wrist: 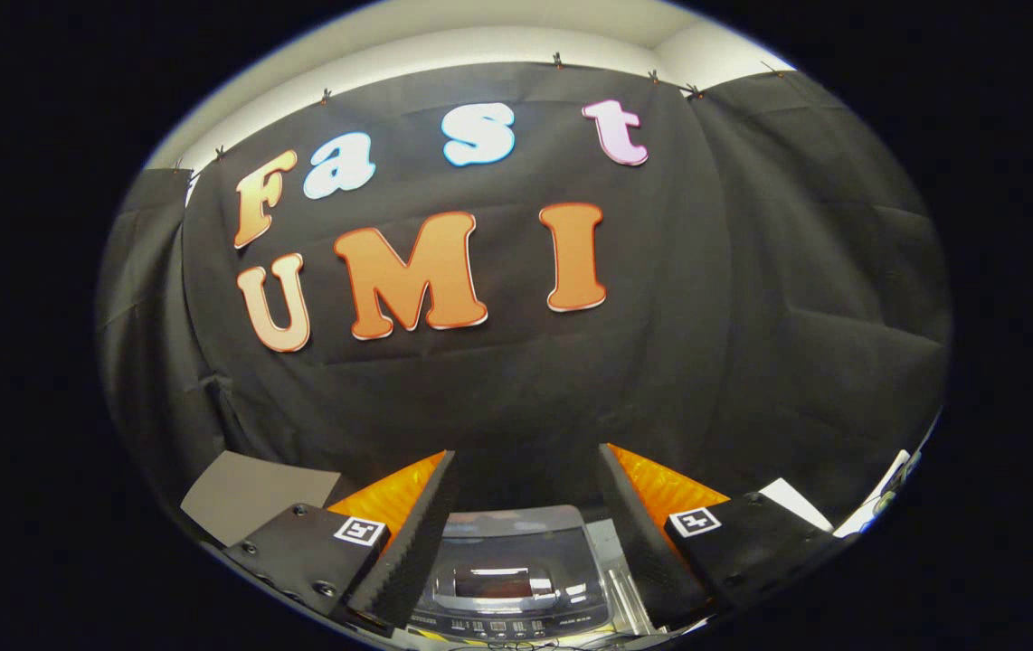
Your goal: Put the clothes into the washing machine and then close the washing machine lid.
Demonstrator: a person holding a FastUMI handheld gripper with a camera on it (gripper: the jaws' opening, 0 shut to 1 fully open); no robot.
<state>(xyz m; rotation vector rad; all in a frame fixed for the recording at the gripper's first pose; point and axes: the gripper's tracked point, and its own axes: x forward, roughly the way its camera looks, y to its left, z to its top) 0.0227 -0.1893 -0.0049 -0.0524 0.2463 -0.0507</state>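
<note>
My gripper (525,466) is open, its two fingers spread wide with nothing between them. It points at the black cloth wall of the booth. Low between the fingers lies the top of the washing machine (516,579), grey and glossy, with a row of small buttons along its near edge. Its lid looks down, with a dark window in it. No clothes can be seen from here.
A grey flat board (254,493) stands to the left of the left finger. White sheets or boards (797,502) show to the right of the right finger. The black cloth wall (752,316) hangs close ahead, with a pale ceiling above it.
</note>
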